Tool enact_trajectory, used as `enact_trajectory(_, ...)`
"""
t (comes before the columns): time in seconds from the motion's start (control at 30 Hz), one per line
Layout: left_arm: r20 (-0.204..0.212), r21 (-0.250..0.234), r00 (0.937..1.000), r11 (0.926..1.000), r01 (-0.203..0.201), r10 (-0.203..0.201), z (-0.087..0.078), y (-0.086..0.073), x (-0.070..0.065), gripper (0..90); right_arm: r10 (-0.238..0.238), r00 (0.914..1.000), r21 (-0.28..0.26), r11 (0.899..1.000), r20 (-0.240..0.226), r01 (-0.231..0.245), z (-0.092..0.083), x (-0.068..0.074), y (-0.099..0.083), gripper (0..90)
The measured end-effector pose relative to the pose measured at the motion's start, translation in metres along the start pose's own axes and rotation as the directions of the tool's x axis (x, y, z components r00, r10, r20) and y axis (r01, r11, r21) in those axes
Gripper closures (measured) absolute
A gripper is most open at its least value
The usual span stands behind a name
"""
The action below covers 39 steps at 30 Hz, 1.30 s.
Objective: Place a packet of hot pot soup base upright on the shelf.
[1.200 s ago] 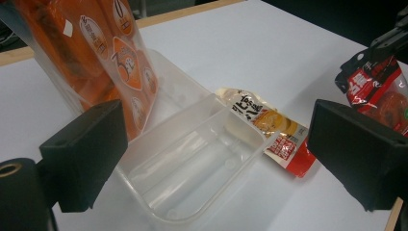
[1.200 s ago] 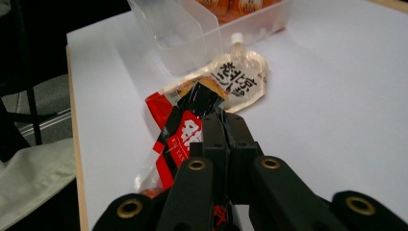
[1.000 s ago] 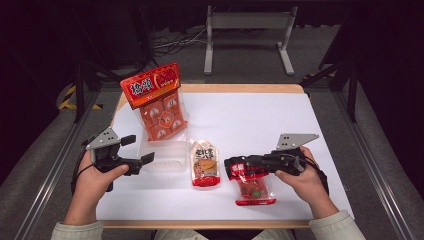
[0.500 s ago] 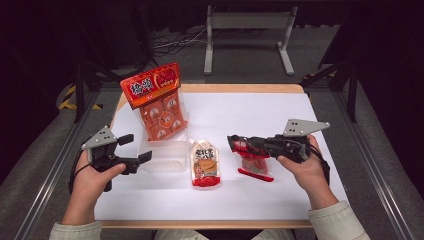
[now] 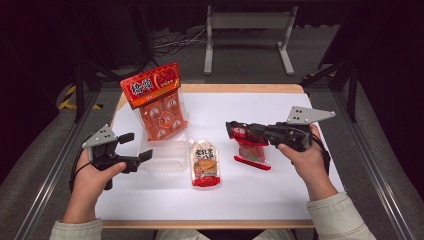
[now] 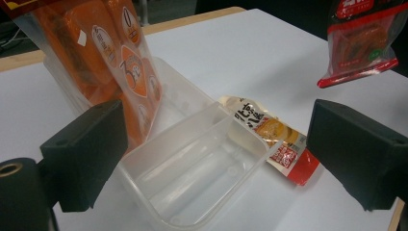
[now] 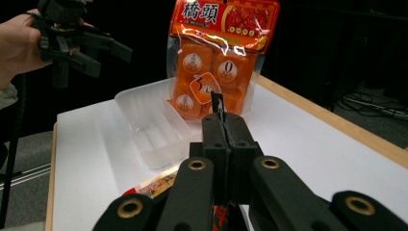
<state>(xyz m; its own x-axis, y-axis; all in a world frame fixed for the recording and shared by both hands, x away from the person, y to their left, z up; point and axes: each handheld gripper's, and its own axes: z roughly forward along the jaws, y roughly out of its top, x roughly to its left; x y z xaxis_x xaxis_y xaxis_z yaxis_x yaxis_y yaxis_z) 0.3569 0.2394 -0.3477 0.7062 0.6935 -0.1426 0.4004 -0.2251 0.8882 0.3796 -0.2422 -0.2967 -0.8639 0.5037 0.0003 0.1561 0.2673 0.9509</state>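
- Red pouch (image 5: 252, 149) hangs from the right gripper (image 5: 234, 129), whose fingers are clamped together on its top edge; the pouch's lower end is just above or barely on the white worktop (image 5: 300, 190), and which of the two I cannot tell.
- Seen from the right gripper view, the two black fingers (image 7: 215, 132) are pressed flat against each other, with a sliver of the pouch's edge sticking up between their tips.
- Left gripper (image 5: 135, 149) hovers at the left side of the worktop, fingers (image 6: 86, 151) wide apart and holding nothing, aimed at the clear tray (image 5: 165, 162).
- Clear tray sits left of centre; an orange snack bag (image 5: 159, 102) stands upright in its far end, leaning slightly.
- A small yellow-and-red sachet (image 5: 205, 164) lies flat just beside the tray's right side, between the tray and the hanging pouch.
- Both of the person's hands grip the tool bodies, the right hand (image 5: 305, 157) raised above the worktop.
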Motion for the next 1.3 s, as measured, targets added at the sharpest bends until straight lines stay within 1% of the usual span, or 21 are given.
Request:
enact_trajectory(0.1,-0.002,-0.003,1.0000,1.0000,-0.002,0.002,0.000,0.000,0.001,8.1,-0.007,1.0000,-0.014,1.000,-0.001,0.007,0.001,-0.002,0.005,89.7)
enact_trajectory(0.13,-0.001,-0.006,1.0000,1.0000,0.007,-0.007,-0.001,0.000,0.000,8.1,-0.008,0.9999,-0.024,1.000,-0.006,0.008,0.001,-0.003,0.007,89.7)
enact_trajectory(0.17,-0.002,-0.008,1.0000,1.0000,0.000,0.000,-0.001,0.000,0.001,8.1,-0.012,0.9999,-0.034,0.999,-0.007,0.012,0.002,-0.004,0.008,89.6)
enact_trajectory(0.3,-0.006,-0.012,1.0000,0.9999,0.002,-0.002,-0.003,0.000,0.002,8.1,-0.009,0.9997,-0.065,0.998,-0.021,0.008,0.004,-0.006,0.011,89.7)
enact_trajectory(0.33,-0.005,-0.013,0.9999,0.9999,0.009,-0.009,-0.003,0.000,0.001,8.1,-0.011,0.9997,-0.071,0.997,-0.022,0.009,0.005,-0.006,0.012,89.7)
enact_trajectory(0.4,-0.004,-0.012,1.0000,0.9999,0.003,-0.003,-0.004,0.000,0.001,8.1,-0.012,0.9997,-0.077,0.997,-0.023,0.010,0.006,-0.007,0.014,89.7)
enact_trajectory(0.5,-0.006,-0.011,1.0000,0.9999,0.004,-0.004,-0.004,0.000,0.001,8.1,-0.010,0.9997,-0.080,0.997,-0.020,0.008,0.009,-0.007,0.017,89.7)
enact_trajectory(0.57,-0.006,-0.011,0.9999,0.9999,0.012,-0.012,-0.004,-0.001,0.001,8.1,-0.012,0.9998,-0.084,0.996,-0.015,0.011,0.010,-0.008,0.020,89.7)
enact_trajectory(0.77,-0.008,-0.010,1.0000,1.0000,0.001,-0.001,-0.004,-0.001,0.002,8.1,-0.025,0.9996,-0.093,0.995,-0.015,0.024,0.014,-0.009,0.029,89.7)
enact_trajectory(0.83,-0.009,-0.006,1.0000,1.0000,0.000,0.000,-0.005,-0.001,0.003,8.1,-0.028,0.9994,-0.093,0.995,-0.018,0.026,0.016,-0.010,0.032,89.7)
enact_trajectory(0.9,-0.008,-0.006,0.9999,0.9999,0.010,-0.010,-0.005,-0.001,0.002,8.1,-0.035,0.9992,-0.096,0.995,-0.021,0.033,0.020,-0.009,0.035,89.7)
enact_trajectory(0.93,-0.011,-0.007,0.9999,1.0000,0.004,-0.004,-0.005,-0.001,0.002,8.0,-0.039,0.9990,-0.096,0.995,-0.024,0.036,0.021,-0.009,0.036,89.7)
enact_trajectory(1.0,-0.015,-0.003,0.9999,1.0000,0.002,-0.002,-0.007,-0.002,0.002,8.0,-0.043,0.9986,-0.091,0.995,-0.031,0.040,0.026,-0.009,0.040,89.7)
enact_trajectory(1.07,-0.014,-0.002,0.9998,0.9999,0.012,-0.012,-0.008,-0.003,0.002,8.0,-0.046,0.9983,-0.088,0.995,-0.035,0.043,0.030,-0.008,0.042,89.7)
enact_trajectory(1.1,-0.021,-0.007,0.9997,0.9999,0.014,-0.014,-0.008,-0.003,0.002,8.0,-0.047,0.9982,-0.087,0.995,-0.037,0.043,0.033,-0.008,0.043,89.6)
enact_trajectory(1.2,-0.021,-0.003,0.9997,0.9999,0.010,-0.010,-0.010,-0.004,0.001,8.0,-0.050,0.9974,-0.086,0.995,-0.052,0.046,0.042,-0.008,0.046,89.6)
enact_trajectory(1.23,-0.024,-0.002,0.9996,0.9998,0.018,-0.018,-0.011,-0.005,0.001,7.9,-0.052,0.9971,-0.088,0.995,-0.055,0.047,0.044,-0.008,0.047,89.6)
enact_trajectory(1.27,-0.028,-0.002,0.9995,0.9999,0.013,-0.013,-0.011,-0.005,0.001,7.9,-0.054,0.9969,-0.089,0.995,-0.058,0.049,0.047,-0.008,0.048,89.6)
enact_trajectory(1.3,-0.029,-0.003,0.9994,0.9999,0.016,-0.016,-0.012,-0.006,0.001,7.9,-0.055,0.9965,-0.091,0.995,-0.062,0.049,0.050,-0.008,0.049,89.6)
